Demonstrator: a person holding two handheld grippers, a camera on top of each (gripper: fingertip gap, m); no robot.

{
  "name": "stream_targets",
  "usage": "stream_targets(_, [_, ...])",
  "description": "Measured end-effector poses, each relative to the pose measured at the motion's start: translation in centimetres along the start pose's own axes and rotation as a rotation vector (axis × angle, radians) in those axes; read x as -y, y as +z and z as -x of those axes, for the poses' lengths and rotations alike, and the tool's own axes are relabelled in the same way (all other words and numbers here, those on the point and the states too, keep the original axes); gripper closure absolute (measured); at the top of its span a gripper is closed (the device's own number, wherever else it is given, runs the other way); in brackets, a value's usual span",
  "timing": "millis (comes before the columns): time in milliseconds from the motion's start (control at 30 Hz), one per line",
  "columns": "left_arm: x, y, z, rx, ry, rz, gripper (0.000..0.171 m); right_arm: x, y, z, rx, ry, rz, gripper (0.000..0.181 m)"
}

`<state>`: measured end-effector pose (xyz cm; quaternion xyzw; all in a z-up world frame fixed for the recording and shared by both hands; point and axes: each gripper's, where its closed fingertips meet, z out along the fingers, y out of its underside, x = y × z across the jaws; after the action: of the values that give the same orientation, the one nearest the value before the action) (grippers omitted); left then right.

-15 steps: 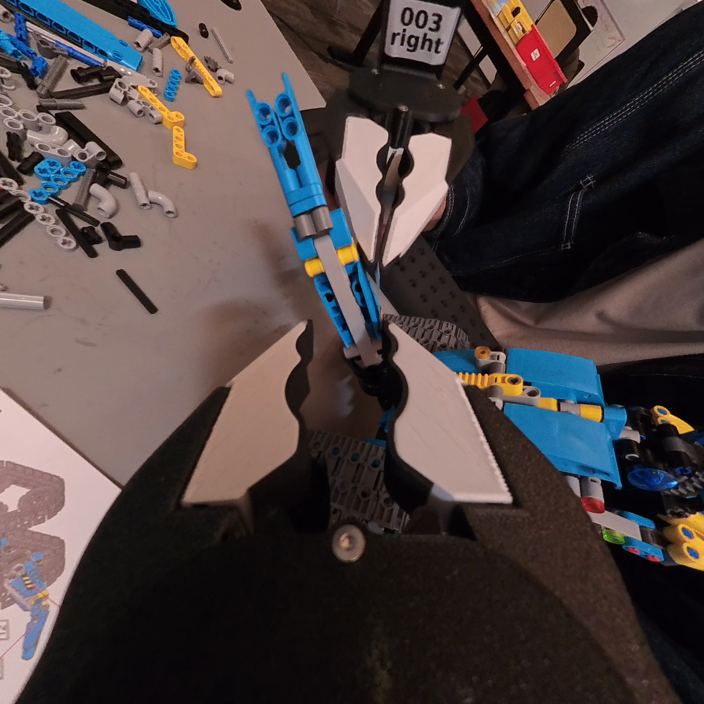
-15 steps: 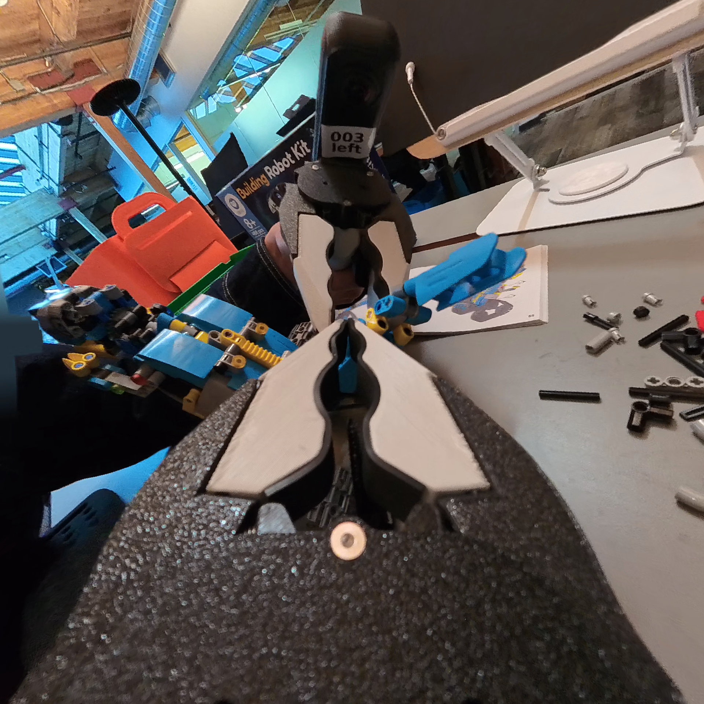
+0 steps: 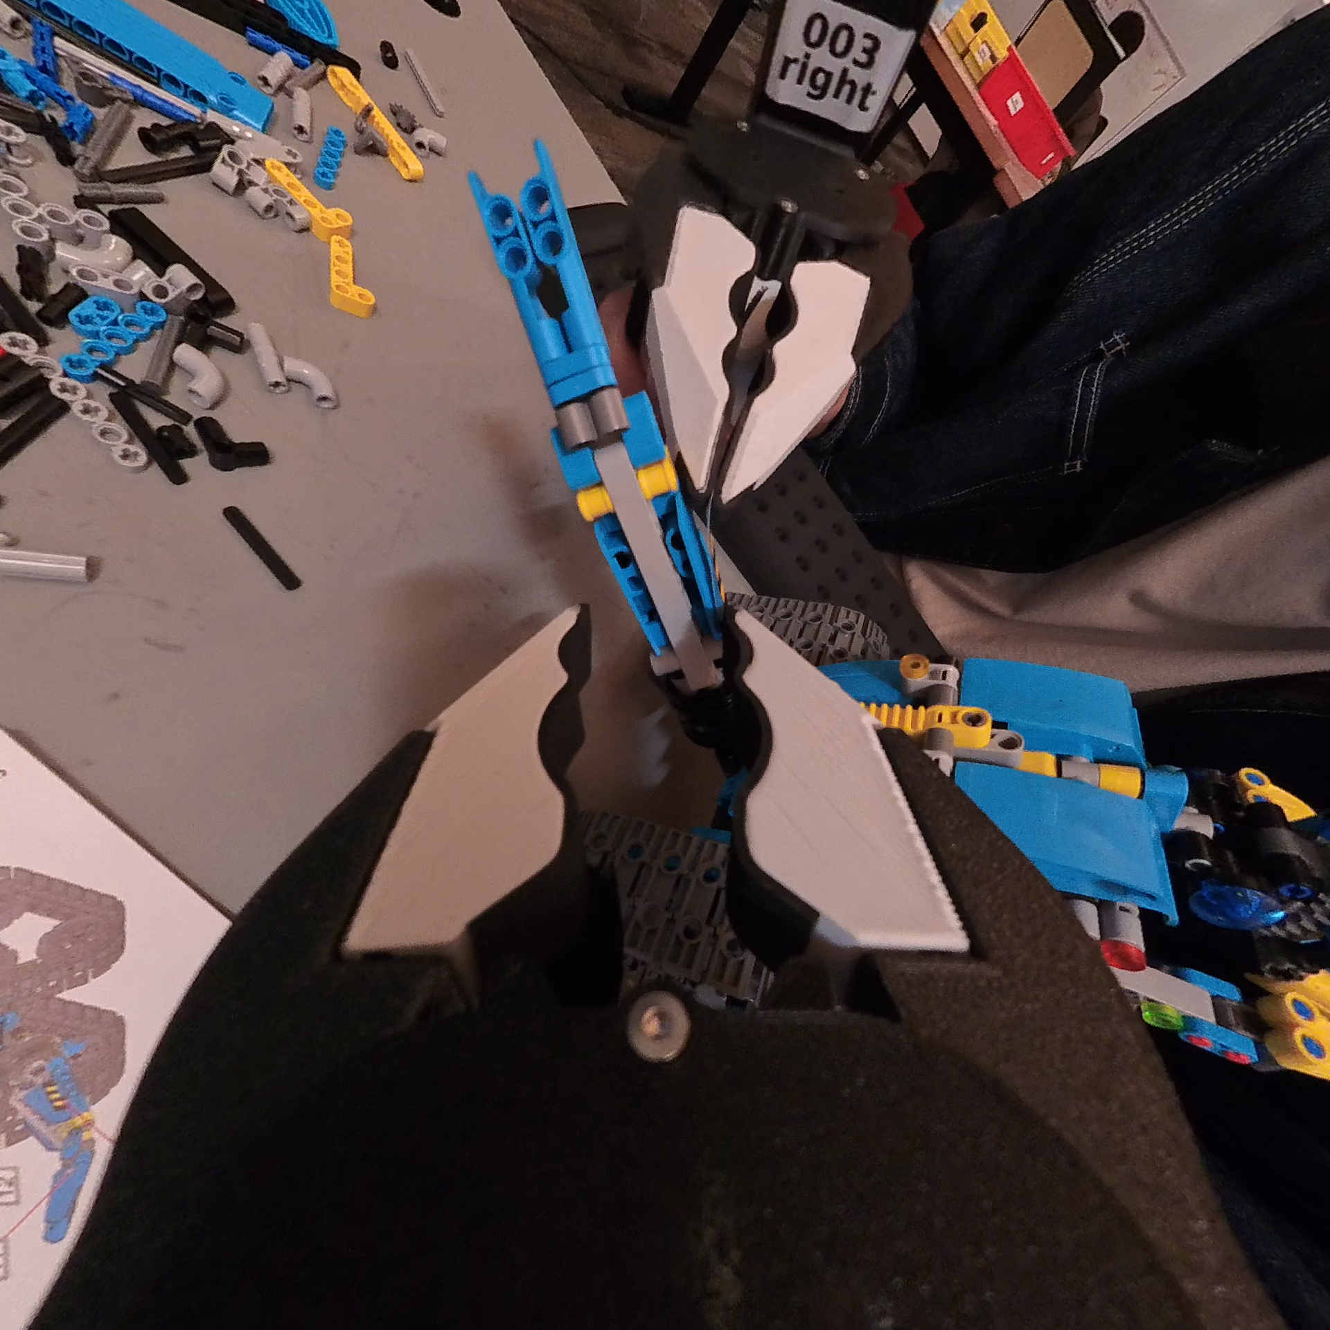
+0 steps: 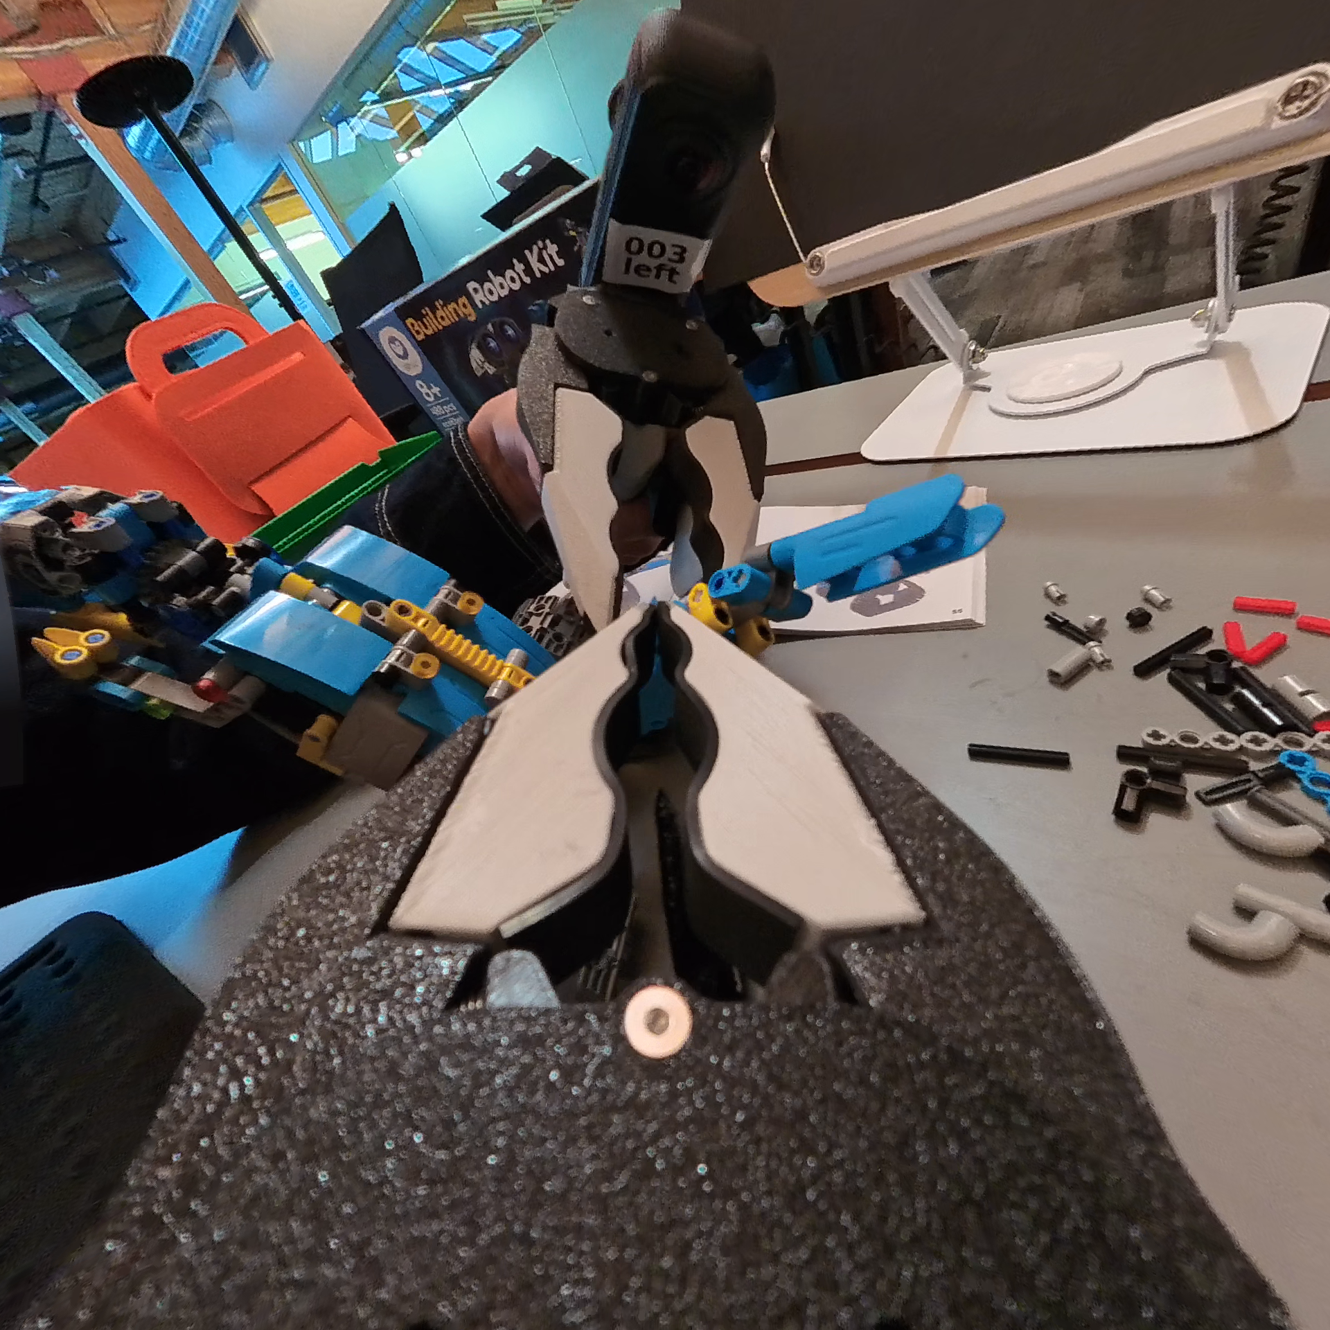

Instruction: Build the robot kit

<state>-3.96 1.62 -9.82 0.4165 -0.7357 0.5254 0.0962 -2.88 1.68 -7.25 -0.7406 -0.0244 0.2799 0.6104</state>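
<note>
White-faced fingers of the right hand-held gripper (image 4: 656,612) are pressed together on a blue piece of the brick-built arm (image 3: 633,504), only a sliver of blue showing in their gap. Facing it, the left hand-held gripper (image 3: 658,626) stands spread, one finger (image 3: 806,756) touching the arm's lower end, the other apart from it. The arm sticks up over the tabletop's (image 3: 403,576) near edge, its forked blue tip (image 3: 536,237) out over bare grey surface. It rises from a blue, yellow and grey tracked model (image 3: 1065,813) that sits off the tabletop beside a person's dark sleeve (image 3: 1115,345). An instruction booklet (image 4: 899,597) lies on the tabletop beyond the grippers. Loose black, grey, yellow and blue pieces (image 3: 144,302) crowd the far part, with open tabletop between them and the grippers.
</note>
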Motion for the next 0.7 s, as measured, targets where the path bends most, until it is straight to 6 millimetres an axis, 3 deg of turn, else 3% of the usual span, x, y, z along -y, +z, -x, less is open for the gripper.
stream_targets(267, [0.0,0.01,-0.02,-0.002,-0.002,0.0,0.136,0.04,-0.07,0.02,-0.034,-0.067,0.006,0.18])
stream_targets(700, [-0.04,0.0,-0.02,-0.003,-0.005,0.001,0.135,0.21,-0.1,-0.22,-0.226,-0.387,0.03,0.176])
